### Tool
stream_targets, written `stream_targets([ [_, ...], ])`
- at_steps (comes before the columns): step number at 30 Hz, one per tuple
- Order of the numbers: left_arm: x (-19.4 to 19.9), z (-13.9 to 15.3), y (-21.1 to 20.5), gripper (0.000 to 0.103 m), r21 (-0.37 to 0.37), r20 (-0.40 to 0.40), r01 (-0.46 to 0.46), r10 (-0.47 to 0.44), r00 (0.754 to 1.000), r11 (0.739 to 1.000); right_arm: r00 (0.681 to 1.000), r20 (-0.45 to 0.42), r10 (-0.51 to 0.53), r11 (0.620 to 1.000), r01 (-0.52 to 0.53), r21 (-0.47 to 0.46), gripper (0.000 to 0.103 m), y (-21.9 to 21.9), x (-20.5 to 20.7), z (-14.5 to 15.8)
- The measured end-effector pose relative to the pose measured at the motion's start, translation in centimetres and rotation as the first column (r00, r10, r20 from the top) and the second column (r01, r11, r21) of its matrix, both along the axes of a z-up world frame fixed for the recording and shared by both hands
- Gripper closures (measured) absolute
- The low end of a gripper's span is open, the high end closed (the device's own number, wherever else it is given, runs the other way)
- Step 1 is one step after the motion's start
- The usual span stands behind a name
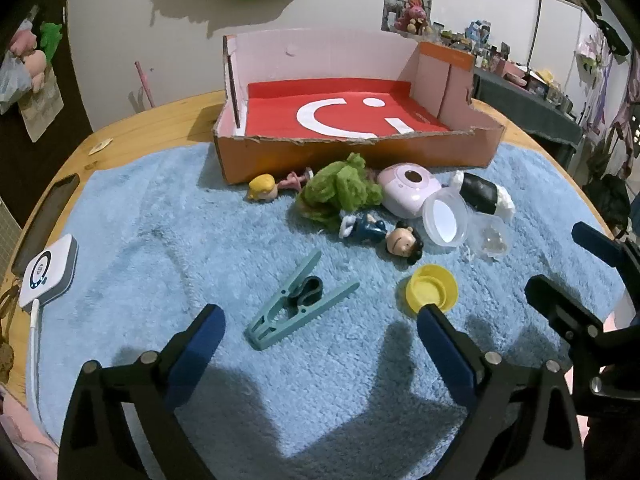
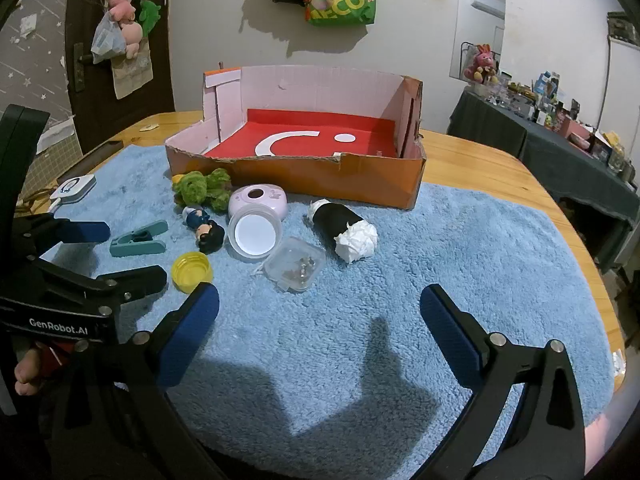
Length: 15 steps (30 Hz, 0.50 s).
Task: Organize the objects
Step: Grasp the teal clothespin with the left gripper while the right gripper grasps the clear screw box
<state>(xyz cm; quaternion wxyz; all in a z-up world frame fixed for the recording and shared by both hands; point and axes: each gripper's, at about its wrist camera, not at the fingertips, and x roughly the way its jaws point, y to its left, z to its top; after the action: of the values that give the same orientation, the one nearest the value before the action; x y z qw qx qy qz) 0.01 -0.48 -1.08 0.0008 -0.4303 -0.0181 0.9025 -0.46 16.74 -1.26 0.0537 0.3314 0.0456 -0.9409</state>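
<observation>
While nothing sits in the box (image 1: 352, 120) yet, I'm holding both grippers wide and empty over the rug (image 1: 160, 216): the start, I'd say. Left gripper (image 1: 320, 336) has the clip (image 1: 296, 300) just ahead between its fingers, so drop and close; right gripper (image 2: 320, 312) faces the clear case (image 2: 296, 265).

One orange cardboard box (image 2: 304, 176) and one blue rug (image 2: 440, 280) are shown on the worktop. Two figurines are counted, one blond (image 1: 262, 189) and one dark-haired (image 1: 384, 234), with one green plush toy (image 1: 340, 192), one teal clothespin (image 1: 296, 300) and one yellow cap (image 1: 432, 289). Also counted are one pink round device (image 2: 258, 200), one round clear tub (image 2: 255, 234), one small clear case (image 2: 295, 268), one black-and-white roll (image 2: 344, 228) and one white gadget (image 1: 50, 272).
</observation>
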Motion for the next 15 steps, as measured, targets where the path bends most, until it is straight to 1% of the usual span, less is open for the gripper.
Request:
stream_targets([
  [4, -0.09, -0.1, -0.08, 0.006, 0.007, 0.002, 0.002, -0.002, 1.0, 1.0, 1.0, 0.007, 0.001, 1.0, -0.001, 0.001, 0.007, 0.02, -0.08, -0.07],
  [6, -0.11, -0.13, 0.0, 0.007, 0.004, 0.003, 0.007, -0.007, 1.0, 1.0, 1.0, 0.011, 0.001, 1.0, -0.001, 0.002, 0.008, 0.03, -0.23, -0.12],
  [8, -0.18, -0.17, 0.05, 0.01, 0.005, 0.005, 0.012, -0.012, 1.0, 1.0, 1.0, 0.012, 0.001, 1.0, -0.001, 0.001, 0.008, 0.02, -0.3, -0.19],
  [10, -0.26, -0.25, 0.06, 0.01, 0.008, 0.008, 0.015, -0.015, 1.0, 1.0, 1.0, 0.015, 0.002, 1.0, -0.002, 0.001, 0.009, 0.06, -0.41, -0.26],
  [14, -0.45, -0.35, -0.06, 0.017, 0.018, 0.015, 0.016, -0.017, 1.0, 1.0, 1.0, 0.019, 0.001, 1.0, -0.001, 0.002, 0.015, 0.14, -0.58, -0.38],
  [15, -0.43, -0.35, -0.05, 0.017, 0.016, 0.013, 0.014, -0.015, 1.0, 1.0, 1.0, 0.02, 0.0, 1.0, 0.0, 0.002, 0.015, 0.19, -0.66, -0.42],
])
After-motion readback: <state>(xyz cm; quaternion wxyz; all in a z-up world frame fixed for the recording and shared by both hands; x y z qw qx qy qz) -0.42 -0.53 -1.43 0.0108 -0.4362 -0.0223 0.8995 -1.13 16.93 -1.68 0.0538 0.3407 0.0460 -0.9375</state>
